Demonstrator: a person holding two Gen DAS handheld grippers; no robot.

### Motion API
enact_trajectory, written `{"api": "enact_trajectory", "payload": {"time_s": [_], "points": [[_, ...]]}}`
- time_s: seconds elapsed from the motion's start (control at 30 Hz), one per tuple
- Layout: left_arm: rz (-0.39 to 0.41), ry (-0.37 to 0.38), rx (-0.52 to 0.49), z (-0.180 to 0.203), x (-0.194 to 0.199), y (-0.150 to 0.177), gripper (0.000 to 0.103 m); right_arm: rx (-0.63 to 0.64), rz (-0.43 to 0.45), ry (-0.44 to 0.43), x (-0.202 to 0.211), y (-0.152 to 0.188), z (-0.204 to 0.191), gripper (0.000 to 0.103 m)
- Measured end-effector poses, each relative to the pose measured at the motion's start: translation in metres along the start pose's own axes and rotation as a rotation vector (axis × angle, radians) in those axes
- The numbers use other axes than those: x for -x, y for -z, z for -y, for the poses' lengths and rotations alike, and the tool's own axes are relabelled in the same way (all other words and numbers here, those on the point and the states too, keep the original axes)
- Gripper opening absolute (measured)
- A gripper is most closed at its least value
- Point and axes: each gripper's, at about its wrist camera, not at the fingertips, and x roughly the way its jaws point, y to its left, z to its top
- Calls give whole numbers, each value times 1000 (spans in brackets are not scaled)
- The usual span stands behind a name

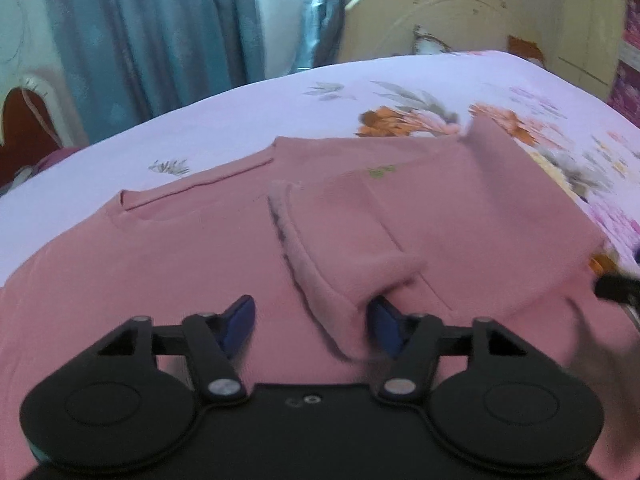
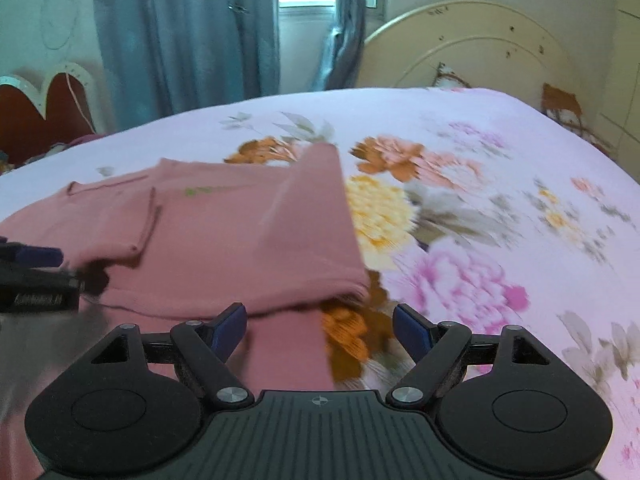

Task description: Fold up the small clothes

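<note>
A pink small top [image 1: 180, 248] lies spread on the floral bed sheet, its right side folded over toward the middle. My left gripper [image 1: 312, 324] hovers low over it with its jaws apart. A ridge of the folded sleeve [image 1: 340, 276] lies between the blue pads and drapes against the right pad [image 1: 386, 326], but it is not pinched. In the right wrist view the same top [image 2: 240, 232] fills the left half. My right gripper [image 2: 322, 330] stands open over its right edge, with cloth and sheet beneath and nothing gripped. The left gripper's body [image 2: 32, 276] shows at that view's left edge.
The lilac sheet with orange, yellow and pink flowers [image 2: 480, 208] stretches away to the right and far side. A cream rounded headboard [image 2: 480, 48] stands at the far right. Blue-green curtains [image 2: 180, 40] and a window lie beyond the bed.
</note>
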Motion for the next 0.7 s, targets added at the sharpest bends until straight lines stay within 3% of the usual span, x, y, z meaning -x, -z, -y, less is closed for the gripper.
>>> {"api": "enact_trajectory", "payload": {"time_s": [0.07,0.1,0.13,0.2,0.53,0.6,0.67,0.7], "points": [[11,-21,36,-6,-4,-3,56,-7,-5,1,-1,3,4,80],[24,-8,56,-11,-4,-5,49,-11,-6,1,-3,2,2,80],[38,17,83,-16,-5,-6,32,-14,-10,0,-6,2,3,78],[45,41,112,-22,-6,-8,13,-18,-22,-2,-15,1,4,63],[221,85,256,-57,38,-24,11,-39,-7,-11,-39,-12,-1,60],[214,88,261,-65,39,-22,11,-39,12,-28,-40,-17,-7,49],[205,68,261,-72,38,-17,11,-32,9,-42,-45,-21,-13,26],[198,56,266,-76,36,-13,11,-33,2,-39,-48,-22,-14,22]]}}
